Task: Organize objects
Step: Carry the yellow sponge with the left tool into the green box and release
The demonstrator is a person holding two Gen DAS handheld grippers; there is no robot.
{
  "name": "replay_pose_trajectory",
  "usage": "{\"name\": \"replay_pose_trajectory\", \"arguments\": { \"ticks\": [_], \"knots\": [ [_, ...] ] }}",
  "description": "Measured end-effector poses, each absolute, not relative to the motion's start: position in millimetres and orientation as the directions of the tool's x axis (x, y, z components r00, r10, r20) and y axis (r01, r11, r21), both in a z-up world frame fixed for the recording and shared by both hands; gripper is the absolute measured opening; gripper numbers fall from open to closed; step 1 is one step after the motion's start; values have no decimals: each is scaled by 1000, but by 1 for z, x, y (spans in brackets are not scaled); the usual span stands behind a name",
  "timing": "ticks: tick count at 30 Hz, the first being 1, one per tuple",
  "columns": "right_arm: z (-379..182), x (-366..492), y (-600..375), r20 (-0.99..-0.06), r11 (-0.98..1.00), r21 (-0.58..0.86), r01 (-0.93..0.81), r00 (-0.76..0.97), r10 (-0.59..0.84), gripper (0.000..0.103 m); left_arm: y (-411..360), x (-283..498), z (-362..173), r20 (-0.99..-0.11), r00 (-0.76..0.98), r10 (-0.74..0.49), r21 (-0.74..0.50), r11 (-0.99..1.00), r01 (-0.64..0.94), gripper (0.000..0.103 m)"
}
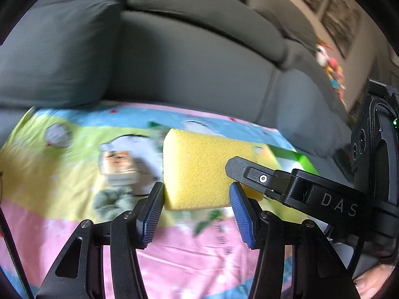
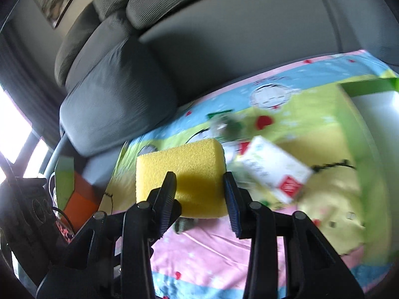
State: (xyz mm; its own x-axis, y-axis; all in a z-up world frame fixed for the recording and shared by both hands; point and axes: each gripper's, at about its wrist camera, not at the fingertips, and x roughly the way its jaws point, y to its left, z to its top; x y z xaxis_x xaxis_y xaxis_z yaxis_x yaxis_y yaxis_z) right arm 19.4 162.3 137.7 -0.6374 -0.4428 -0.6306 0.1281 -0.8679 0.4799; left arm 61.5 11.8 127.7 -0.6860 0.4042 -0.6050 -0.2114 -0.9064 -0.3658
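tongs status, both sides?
Left tongs: closed on the yellow sponge.
Right tongs: closed on the same yellow sponge.

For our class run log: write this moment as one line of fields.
left hand-held gripper: shut on yellow sponge | right hand-held gripper: shut on same sponge | below: cartoon blanket

Grey sofa backing a cartoon cloth

A grey sofa [image 1: 194, 74] is standing along the far edge of a surface that is wearing a pink, blue and yellow cartoon cloth [image 2: 324, 124]; framed pictures [image 1: 334, 12] are hanging on the wall.
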Motion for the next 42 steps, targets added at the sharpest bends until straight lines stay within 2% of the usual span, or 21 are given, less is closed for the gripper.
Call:
{"name": "replay_pose_trajectory", "arguments": {
  "ticks": [7,16,31,42],
  "knots": [
    [151,46,226,-595,-879,475,33,-724,-349,40,76,61,143,-586,-646,489,-335,-872,-356,55],
    [141,58,302,-577,-849,520,-88,-769,-274,40,157,51,143,-613,-577,540,-297,-834,-465,55],
    [118,70,366,-614,-795,550,-254,-769,-180,40,232,50,124,-660,-467,589,-304,-777,-551,55],
    [104,76,388,-651,-770,541,-338,-748,-129,40,257,54,111,-693,-409,594,-311,-758,-574,55]
  ]
}}
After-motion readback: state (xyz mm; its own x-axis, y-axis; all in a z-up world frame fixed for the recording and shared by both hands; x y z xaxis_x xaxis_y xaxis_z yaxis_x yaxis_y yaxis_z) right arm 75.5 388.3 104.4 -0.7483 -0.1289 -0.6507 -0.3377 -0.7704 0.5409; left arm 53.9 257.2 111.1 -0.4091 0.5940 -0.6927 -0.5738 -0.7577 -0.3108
